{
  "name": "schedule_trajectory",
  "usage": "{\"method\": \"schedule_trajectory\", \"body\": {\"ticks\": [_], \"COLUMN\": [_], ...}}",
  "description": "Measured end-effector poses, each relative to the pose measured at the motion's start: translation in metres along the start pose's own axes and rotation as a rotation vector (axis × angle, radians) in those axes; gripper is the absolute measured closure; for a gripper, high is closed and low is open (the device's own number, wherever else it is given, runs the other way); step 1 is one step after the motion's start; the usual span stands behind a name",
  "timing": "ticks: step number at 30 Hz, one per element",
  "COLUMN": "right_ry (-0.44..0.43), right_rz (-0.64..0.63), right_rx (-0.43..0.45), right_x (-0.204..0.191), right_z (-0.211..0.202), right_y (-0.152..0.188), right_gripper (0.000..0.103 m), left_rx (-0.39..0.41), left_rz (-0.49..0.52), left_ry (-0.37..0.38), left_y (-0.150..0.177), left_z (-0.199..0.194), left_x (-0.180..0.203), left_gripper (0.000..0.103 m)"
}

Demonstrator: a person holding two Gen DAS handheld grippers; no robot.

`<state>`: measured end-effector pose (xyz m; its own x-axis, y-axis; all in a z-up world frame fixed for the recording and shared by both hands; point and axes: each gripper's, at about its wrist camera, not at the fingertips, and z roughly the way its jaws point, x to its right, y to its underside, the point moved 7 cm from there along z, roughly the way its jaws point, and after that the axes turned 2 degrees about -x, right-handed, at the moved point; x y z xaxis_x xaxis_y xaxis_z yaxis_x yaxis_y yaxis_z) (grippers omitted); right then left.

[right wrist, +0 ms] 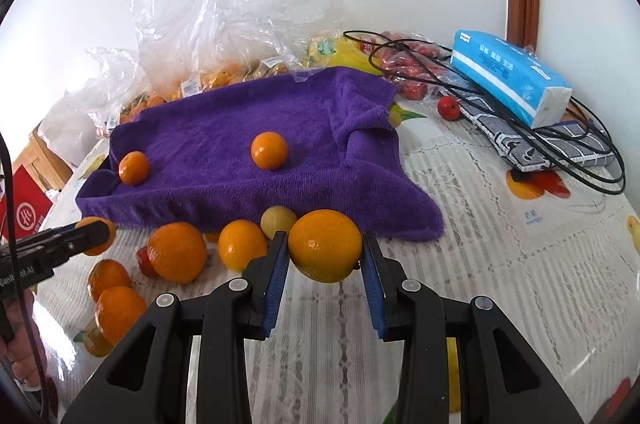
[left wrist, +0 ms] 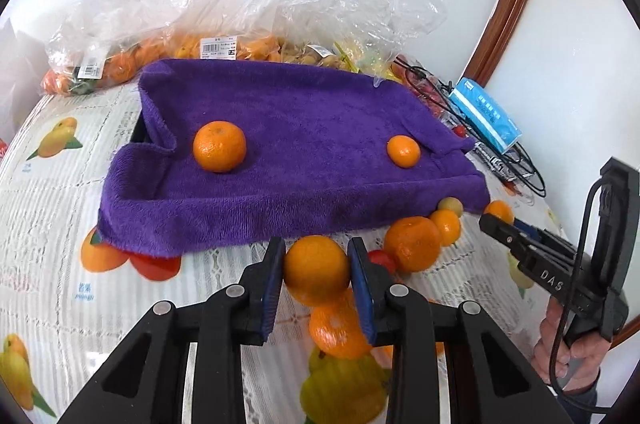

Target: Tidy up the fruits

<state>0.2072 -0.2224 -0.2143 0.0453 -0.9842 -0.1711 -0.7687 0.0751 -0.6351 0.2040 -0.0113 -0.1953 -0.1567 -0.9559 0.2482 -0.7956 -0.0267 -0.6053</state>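
Gripping one round orange fruit each, left gripper (left wrist: 317, 272) and right gripper (right wrist: 325, 251) face the purple towel-lined tray (left wrist: 224, 224), holding two oranges, with several loose nearby.

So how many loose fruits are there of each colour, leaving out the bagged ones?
Orange fruits: 8 (2 on the purple towel, 1 in the left gripper, 1 in the right gripper, 4 on the tablecloth)
Yellow-green fruit: 1
Red fruits: 2
Total: 11

Black tongs (left wrist: 316, 278), blue pads (left wrist: 270, 288), silver screws, bare hand (left wrist: 568, 344)
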Motion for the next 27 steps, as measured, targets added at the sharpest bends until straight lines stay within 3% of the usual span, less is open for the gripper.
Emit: {"method": "schedule_trajectory", "body": {"ticks": [15,27], "right_ry": [-0.036,-0.064], "right_rz": [-0.011,-0.062], "right_rx": [0.068,0.134], "right_x": [-0.023,-0.053], "right_z": [-0.041,-0.041], "right_y": [-0.028,-0.069], "right_gripper": [0.067,0.067], "left_rx": [0.073,0.115], "left_rz": [-0.042,-0.064], "left_ry": [0.006,-0.029], "left_y": [-0.015,-0.038], "left_z": [-0.041,-0.035], "left_x": [-0.011,-0.028], "left_gripper": [0.073,0.073]}}
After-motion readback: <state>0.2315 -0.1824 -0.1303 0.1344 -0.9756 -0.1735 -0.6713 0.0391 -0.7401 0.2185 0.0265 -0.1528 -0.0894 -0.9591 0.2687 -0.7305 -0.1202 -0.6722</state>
